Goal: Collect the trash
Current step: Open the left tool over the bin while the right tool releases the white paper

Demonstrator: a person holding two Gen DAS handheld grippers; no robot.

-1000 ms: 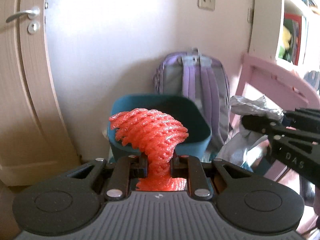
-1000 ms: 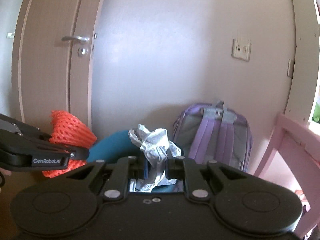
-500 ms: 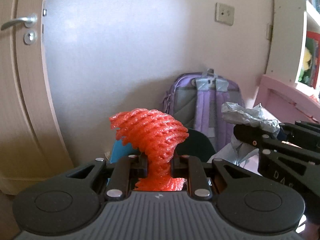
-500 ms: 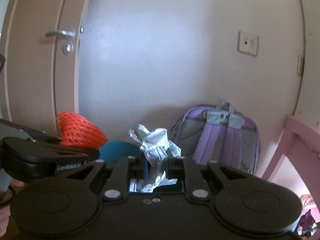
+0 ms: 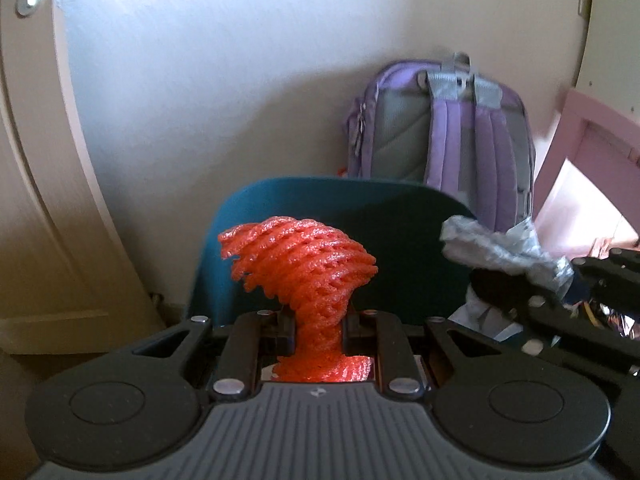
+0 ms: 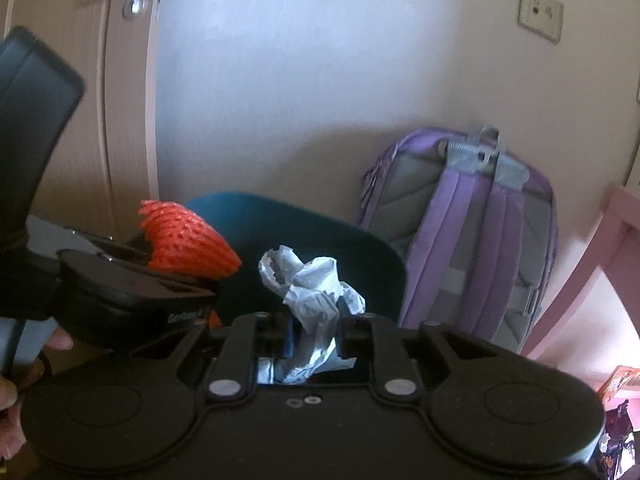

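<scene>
My left gripper (image 5: 318,322) is shut on a piece of orange foam net (image 5: 304,268), held just in front of the open teal bin (image 5: 416,208). My right gripper (image 6: 314,322) is shut on a crumpled grey-white wrapper (image 6: 310,284), also held in front of the teal bin (image 6: 360,248). In the left wrist view the right gripper (image 5: 532,300) and its wrapper (image 5: 492,244) are at the right, beside the bin. In the right wrist view the left gripper (image 6: 132,280) and the orange net (image 6: 184,244) are at the left.
A purple backpack (image 5: 444,128) leans against the wall behind the bin, also in the right wrist view (image 6: 476,232). A beige door (image 6: 80,92) is at the left. Pink furniture (image 5: 588,152) stands at the right. A wall socket (image 6: 540,12) is above.
Both grippers have tilted back down towards the bin, so its opening shows large again in both views. Each still holds its piece of trash.
</scene>
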